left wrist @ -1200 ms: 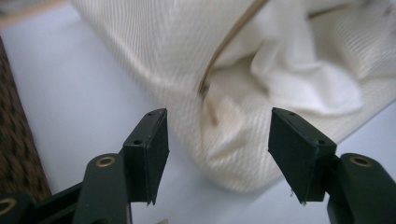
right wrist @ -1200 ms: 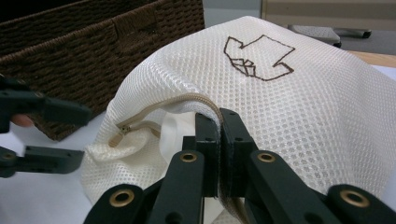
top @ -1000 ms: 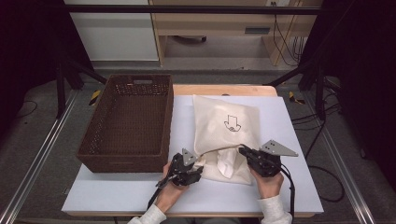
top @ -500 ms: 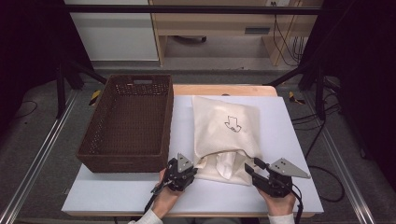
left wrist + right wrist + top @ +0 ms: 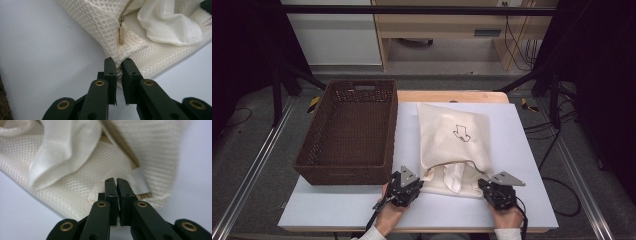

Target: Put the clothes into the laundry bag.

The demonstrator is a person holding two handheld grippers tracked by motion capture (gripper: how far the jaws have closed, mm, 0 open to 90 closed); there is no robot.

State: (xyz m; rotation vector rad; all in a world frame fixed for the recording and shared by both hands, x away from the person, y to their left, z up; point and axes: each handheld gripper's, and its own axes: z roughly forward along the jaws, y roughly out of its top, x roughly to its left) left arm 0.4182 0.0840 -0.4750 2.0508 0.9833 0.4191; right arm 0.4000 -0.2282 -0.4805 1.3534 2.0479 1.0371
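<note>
So the mesh laundry bag (image 5: 454,145) is lying flat on the white table (image 5: 522,200), roughly center-right of the high view, with its open zippered end toward the bottom of the frame and a piece of white cloth (image 5: 455,176) poking out of the opening. The left gripper (image 5: 412,186) sits at the bag's lower-left corner, bottom center of the frame, and in the left gripper view (image 5: 119,64) you can see its jaws squeezed in on a bunched fold of the mesh, right below the little beige zipper pull (image 5: 121,35). The right gripper (image 5: 488,187) is at the bag's lower-right corner, and in the right gripper view (image 5: 116,182) its jaws are pressed nearly together, pinching the mesh edge just beside a grey tab (image 5: 140,181) on the bag's seam. The white cloth (image 5: 65,150) fills the upper left of that view, resting on the lower mesh layer. Over on the left side of the high view there's a dark brown wicker basket (image 5: 314,150), just beside the bag but not touching it as far as I can tell.
</note>
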